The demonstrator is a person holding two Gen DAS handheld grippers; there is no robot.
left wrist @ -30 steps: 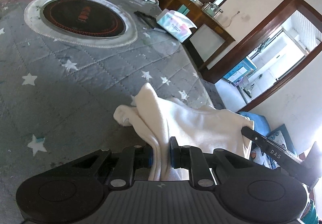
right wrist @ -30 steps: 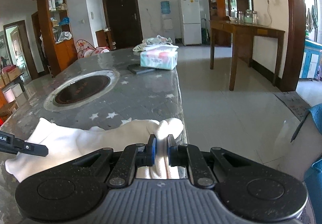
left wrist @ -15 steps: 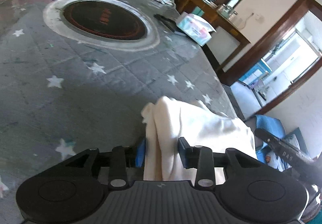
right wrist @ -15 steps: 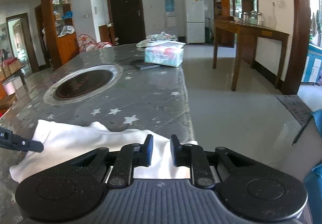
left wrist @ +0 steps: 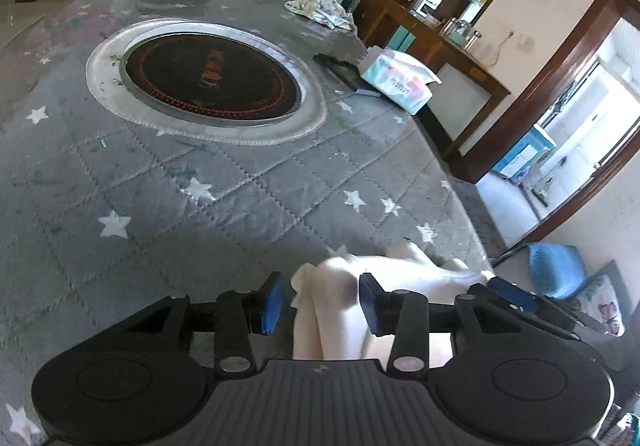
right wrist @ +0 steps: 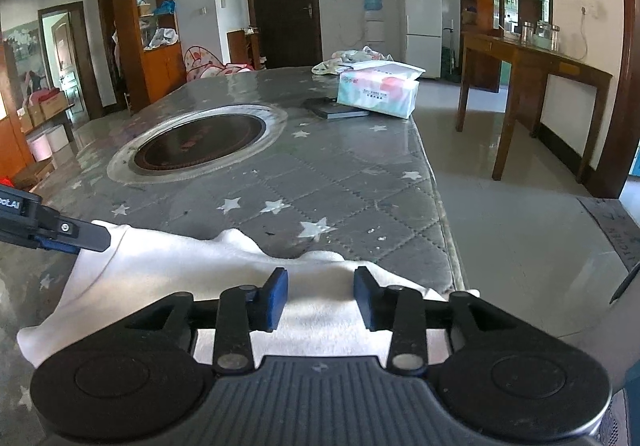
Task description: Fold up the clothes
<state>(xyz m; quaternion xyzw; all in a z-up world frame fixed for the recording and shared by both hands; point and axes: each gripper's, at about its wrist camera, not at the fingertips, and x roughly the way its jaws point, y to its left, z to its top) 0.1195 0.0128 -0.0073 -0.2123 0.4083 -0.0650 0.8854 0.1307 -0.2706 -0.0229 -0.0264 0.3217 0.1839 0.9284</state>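
Soft matt white cloth (right wrist: 168, 266) lies on the counter's (right wrist: 360, 181) quilted grey cover; the hob (left wrist: 212, 79) is glossy black glass, metal-rimmed.

The garment (right wrist: 168, 266) lay at the table's (right wrist: 360, 181) near edge, the hob (right wrist: 200, 143) beyond it. Farther back right sat a tissue box (right wrist: 378, 93), a book (right wrist: 334, 107) just left, cloth (right wrist: 352, 57) behind.

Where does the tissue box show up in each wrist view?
Left wrist: tissue box upper right, at the table's right edge, right of the round cooktop.
Right wrist: tissue box upper centre-right, at the table's far right edge.
Shared landmark: the cooktop, left of the box in both.
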